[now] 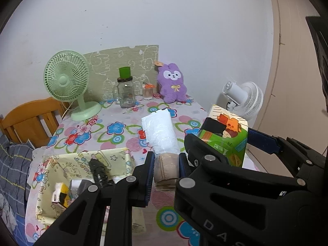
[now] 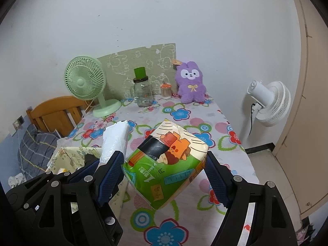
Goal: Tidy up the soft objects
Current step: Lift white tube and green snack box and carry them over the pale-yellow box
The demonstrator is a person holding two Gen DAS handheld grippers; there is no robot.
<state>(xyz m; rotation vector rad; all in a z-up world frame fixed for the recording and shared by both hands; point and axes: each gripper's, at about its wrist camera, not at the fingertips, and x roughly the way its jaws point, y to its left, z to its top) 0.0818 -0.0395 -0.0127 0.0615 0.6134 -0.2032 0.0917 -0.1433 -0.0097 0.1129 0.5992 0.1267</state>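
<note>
Two packs [image 1: 165, 141] [image 2: 167, 162] between jaws (both clamped)

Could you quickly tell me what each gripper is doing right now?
Left gripper: closed on the plastic-wrapped roll.
Right gripper: closed on the tissue pack.

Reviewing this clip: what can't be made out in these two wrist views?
- Left wrist view: the storage box contents; the left gripper arms cover its near part.
- Left wrist view: the tissue pack lower half, behind the right gripper.
- Both views: the print on the pack is too small to read.
- Right wrist view: the wrapped bundle base, hidden by a finger.
</note>
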